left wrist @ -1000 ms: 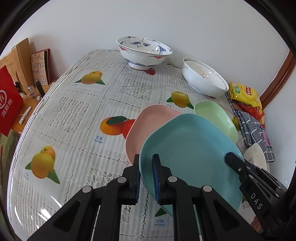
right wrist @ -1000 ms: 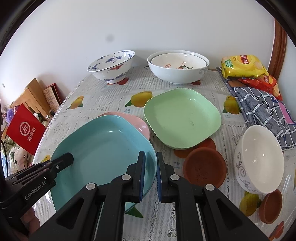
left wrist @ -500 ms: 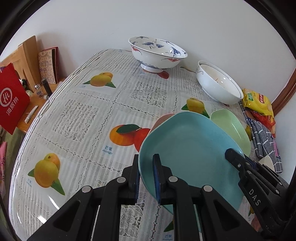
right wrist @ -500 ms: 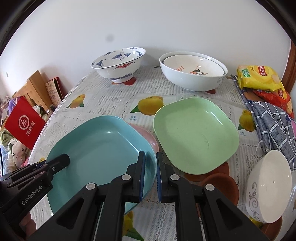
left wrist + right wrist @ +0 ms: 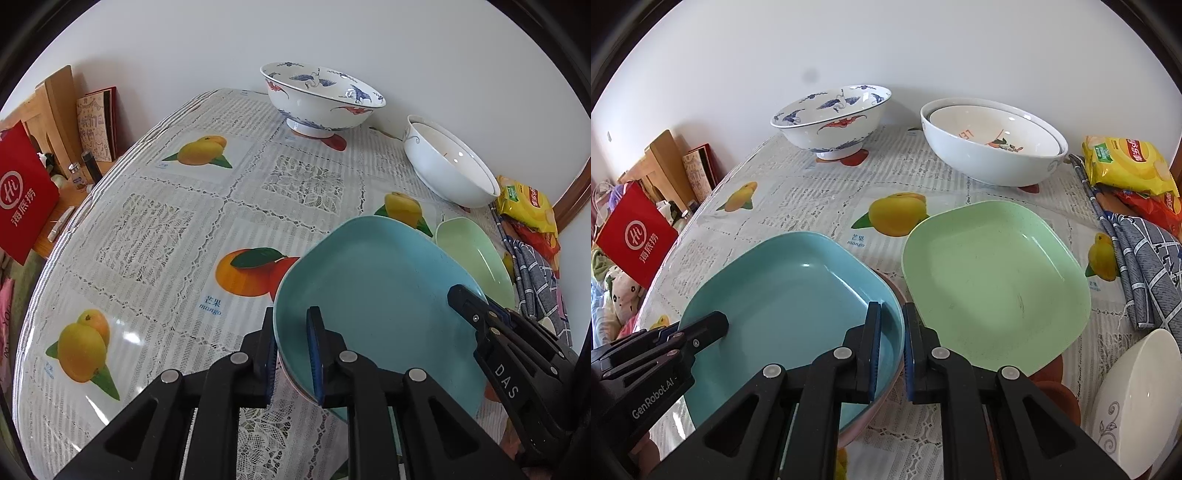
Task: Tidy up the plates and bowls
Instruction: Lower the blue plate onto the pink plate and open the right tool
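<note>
Both grippers grip a square blue plate [image 5: 380,295] by opposite rims. My left gripper [image 5: 291,343] is shut on its left rim; my right gripper [image 5: 891,332] is shut on its right rim. The blue plate [image 5: 790,295] sits over a pink plate [image 5: 886,384], of which only a thin edge shows. A square green plate [image 5: 993,284] lies just to the right, also in the left wrist view [image 5: 472,254]. A blue-patterned bowl [image 5: 831,118] and nested white bowls [image 5: 993,144] stand at the back. A small white bowl [image 5: 1137,402] lies tilted at right.
Snack bags [image 5: 1126,166] and a checked cloth [image 5: 1145,266] lie along the right edge. A brown saucer [image 5: 1056,391] sits near the small bowl. A red bag [image 5: 26,192] and books [image 5: 96,125] stand beyond the table's left edge. The fruit-print tablecloth [image 5: 166,229] covers the table.
The blue plate, held by both grippers, has moved over the pink plate until it nearly hides it. Both cameras have come lower and closer to the table.
</note>
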`<state>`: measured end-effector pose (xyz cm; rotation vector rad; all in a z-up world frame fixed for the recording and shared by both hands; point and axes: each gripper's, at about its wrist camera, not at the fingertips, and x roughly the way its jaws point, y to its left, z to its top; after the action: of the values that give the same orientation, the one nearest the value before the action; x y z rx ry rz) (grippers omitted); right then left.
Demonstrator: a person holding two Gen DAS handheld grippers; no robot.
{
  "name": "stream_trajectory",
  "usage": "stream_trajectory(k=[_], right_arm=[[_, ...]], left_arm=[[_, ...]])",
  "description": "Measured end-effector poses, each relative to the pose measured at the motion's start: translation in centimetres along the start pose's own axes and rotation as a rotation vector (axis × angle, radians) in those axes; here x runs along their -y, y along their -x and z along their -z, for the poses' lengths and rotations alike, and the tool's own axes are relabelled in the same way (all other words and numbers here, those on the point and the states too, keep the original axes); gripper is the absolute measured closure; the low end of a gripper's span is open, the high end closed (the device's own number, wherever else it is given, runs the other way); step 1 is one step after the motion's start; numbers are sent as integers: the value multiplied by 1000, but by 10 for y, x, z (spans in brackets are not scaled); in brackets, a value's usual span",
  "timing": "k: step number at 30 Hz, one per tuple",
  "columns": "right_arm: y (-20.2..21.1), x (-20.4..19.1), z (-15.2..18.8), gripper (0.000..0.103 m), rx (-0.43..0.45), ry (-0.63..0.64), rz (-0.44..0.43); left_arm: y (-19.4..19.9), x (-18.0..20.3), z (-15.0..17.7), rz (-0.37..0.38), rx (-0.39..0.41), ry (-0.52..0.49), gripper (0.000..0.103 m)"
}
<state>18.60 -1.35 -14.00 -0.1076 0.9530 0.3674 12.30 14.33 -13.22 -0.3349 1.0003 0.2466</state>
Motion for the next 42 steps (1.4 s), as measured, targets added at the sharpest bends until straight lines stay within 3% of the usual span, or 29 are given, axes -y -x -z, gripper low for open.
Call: stream_trajectory(k=[10,13,17,22,24,30,32,35,42], right_arm=[[-8,-4,2,84,18,50,14],[-7,-4,2,75,32,48,-4],[0,-1,1,48,62,32,-10],[18,3,6,42,67,-23,-31],[26,4,11,35,59,-42,-24],[56,4,30,19,22,-74,53],[70,3,37,19,30,-83,96],[95,3,48,10,48,-128,161],[150,-5,75,10,98,-91,232]], left_arm=[[0,8,2,-16,-11,-72,86],[2,11,4,-28,-21,-95,83],[3,6,8,-11,-43,-70,75],[14,4,13,-11,-34,-78,74],[23,3,15,-10,-21,-79,62],[56,1,22,18,38,-106,57],[68,2,25,20,61,-120,57],[89,5,28,39,96,-146,57],[136,19,39,79,191,-214,53]])
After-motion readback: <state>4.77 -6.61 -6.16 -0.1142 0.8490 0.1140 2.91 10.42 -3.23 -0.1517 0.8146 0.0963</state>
